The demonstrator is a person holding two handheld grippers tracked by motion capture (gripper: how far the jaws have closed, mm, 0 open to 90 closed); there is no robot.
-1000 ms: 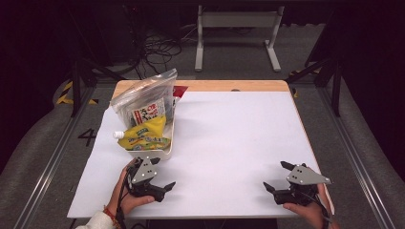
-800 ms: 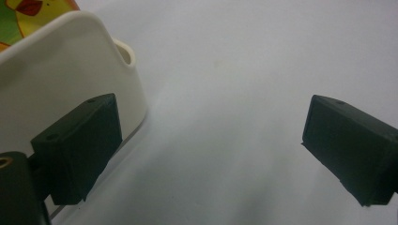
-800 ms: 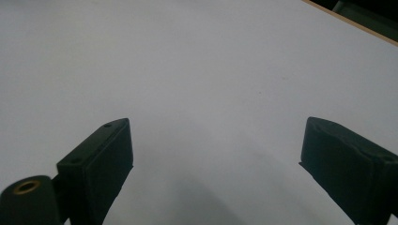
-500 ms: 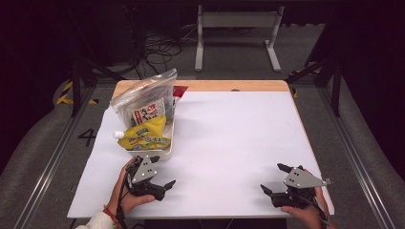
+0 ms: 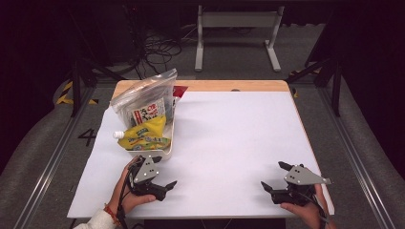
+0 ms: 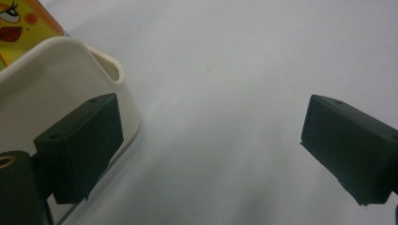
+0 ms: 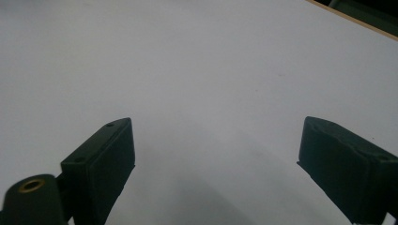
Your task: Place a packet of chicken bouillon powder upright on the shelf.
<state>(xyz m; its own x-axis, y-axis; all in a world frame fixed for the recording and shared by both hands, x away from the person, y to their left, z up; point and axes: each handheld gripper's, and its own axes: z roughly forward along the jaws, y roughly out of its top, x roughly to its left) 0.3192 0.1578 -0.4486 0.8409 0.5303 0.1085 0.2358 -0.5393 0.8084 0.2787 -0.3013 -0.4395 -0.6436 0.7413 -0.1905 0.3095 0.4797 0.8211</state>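
Left gripper [image 5: 160,177], jaws spread wide, sits at the smooth cream tray's [image 5: 168,149] six o'clock; right gripper [image 5: 274,177], jaws likewise apart, rests on matte white tabletop [image 5: 229,138].

1. The counter [image 5: 229,143] is white, with a light wood strip along its far edge.
2. The tray [image 5: 168,151] at the counter's left part is cream-white.
3. The pouch [image 5: 143,136] in the tray is yellow with green print and a white cap.
4. The bag [image 5: 143,98] behind the pouch is clear, with a white label with red and black print.
5. The left gripper [image 5: 160,177] and the right gripper [image 5: 273,176] are black with grey plates.
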